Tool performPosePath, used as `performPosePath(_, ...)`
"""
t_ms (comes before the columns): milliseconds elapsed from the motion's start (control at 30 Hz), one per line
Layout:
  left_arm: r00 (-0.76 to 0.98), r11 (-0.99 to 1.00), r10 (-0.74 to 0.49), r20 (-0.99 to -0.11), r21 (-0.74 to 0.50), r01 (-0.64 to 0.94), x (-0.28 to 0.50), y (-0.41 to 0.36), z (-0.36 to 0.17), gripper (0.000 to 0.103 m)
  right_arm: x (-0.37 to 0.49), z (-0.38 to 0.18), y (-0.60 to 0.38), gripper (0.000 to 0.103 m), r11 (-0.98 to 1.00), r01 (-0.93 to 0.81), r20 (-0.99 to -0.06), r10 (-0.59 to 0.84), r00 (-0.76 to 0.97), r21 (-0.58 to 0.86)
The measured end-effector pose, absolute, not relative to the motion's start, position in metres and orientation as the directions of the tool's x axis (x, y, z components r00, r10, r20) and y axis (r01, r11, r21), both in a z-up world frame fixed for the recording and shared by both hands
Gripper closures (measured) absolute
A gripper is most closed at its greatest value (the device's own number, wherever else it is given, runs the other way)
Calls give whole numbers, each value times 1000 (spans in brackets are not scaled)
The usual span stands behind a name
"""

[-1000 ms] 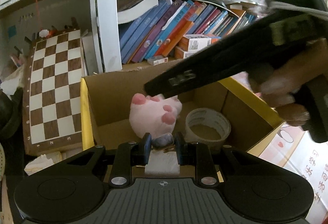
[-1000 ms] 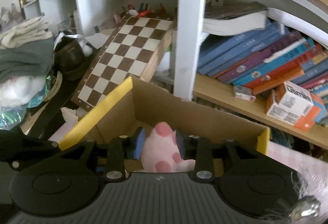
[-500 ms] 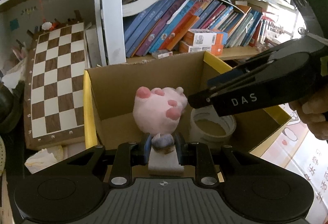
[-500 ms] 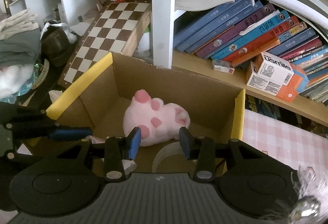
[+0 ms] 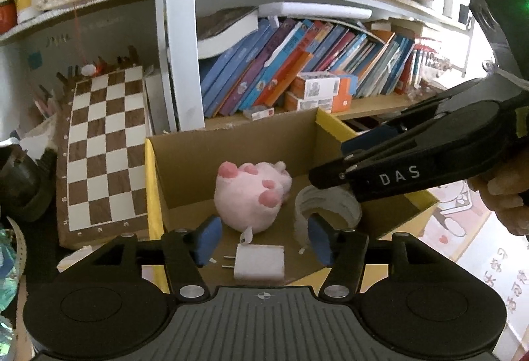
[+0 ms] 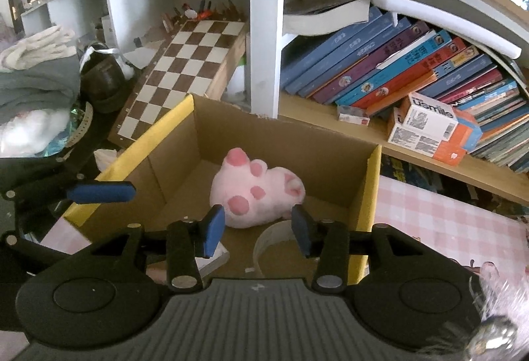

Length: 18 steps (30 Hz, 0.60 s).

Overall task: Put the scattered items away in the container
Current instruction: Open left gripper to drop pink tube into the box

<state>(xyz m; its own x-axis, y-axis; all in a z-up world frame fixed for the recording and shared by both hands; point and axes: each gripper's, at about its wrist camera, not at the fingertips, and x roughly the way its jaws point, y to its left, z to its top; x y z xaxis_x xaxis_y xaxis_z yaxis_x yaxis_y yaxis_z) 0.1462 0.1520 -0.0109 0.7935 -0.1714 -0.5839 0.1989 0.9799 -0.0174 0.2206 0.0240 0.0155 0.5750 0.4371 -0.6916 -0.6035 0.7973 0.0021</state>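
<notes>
Hovering above the cardboard box (image 5: pixel 231 142), the left gripper (image 5: pixel 261 240) is seen at lower centre of the left wrist view, its blue pads spread wide with nothing between them. The right gripper (image 6: pixel 258 228) is likewise released and empty at lower centre of its own view; it is also seen from the side at right of the left view.

Contents of the box, as counted:
- pink plush toy (image 6: pixel 256 195): one, lying on the box floor at frame centre, paws up.
- roll of tape (image 5: pixel 327 205): one, just right of the plush, partly hidden by the right gripper.
- white charger plug (image 5: pixel 261 261): one, flat on the floor near the bottom edge of the box, prongs pointing to frame left.

All three task items are therefore noted as lying inside the container. No further loose item can be picked out on the pink checked tablecloth (image 6: pixel 439 222) at right of the right view, though much of it is out of frame.

Judgement on the step in hand: with both tools empty over the box, the scene fits either a drop just completed or a pause between items. For good practice, both grippers should be lifted straight up, clear of the yellow-edged flaps (image 6: pixel 370 195), so that the walls are not caught and the contents are not disturbed.
</notes>
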Motion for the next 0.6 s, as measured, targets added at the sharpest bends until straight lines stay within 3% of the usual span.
performPosePath(600,823,982,-177,-540,-39,186,83,149,14,27,155,30,-27,60,864,-504,-646,373,666,-21)
